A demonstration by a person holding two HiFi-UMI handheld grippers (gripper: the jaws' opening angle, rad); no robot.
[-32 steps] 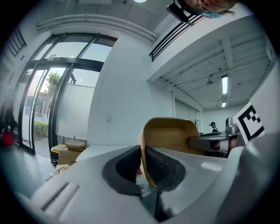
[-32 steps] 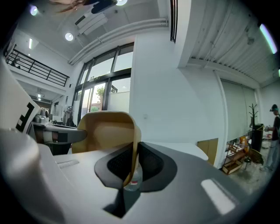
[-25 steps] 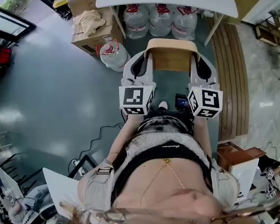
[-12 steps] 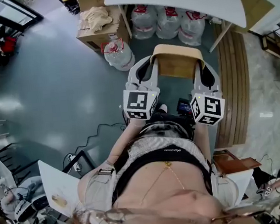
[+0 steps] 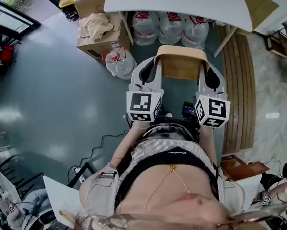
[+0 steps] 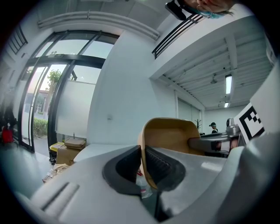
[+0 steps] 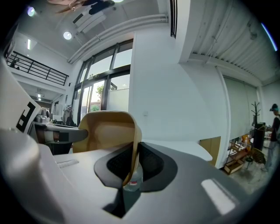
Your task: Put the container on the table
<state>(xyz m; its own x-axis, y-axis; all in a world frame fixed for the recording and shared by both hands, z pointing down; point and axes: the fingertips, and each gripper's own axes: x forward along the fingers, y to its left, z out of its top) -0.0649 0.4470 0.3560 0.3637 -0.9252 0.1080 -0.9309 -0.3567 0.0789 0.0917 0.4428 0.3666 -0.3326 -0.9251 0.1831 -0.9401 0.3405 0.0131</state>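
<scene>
Grey floor (image 5: 55, 95), tan round-cornered container (image 5: 181, 64), left gripper (image 5: 148, 71) and right gripper (image 5: 208, 74) fingers (image 6: 124, 168) clamping its sides.

An office-like workspace — white table (image 5: 182, 0), 4 water jugs (image 5: 170, 26), cardboard boxes (image 5: 106, 41), glass doors (image 6: 43, 96).

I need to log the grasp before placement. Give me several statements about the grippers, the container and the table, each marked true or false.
1. The left gripper is shut on the container's wall. True.
2. The container rests on the white table. False: it is held in the air, short of the table.
3. Water jugs stand on the floor at the table. True.
4. The right gripper is open and empty. False: it is shut on the container's opposite wall.
</scene>
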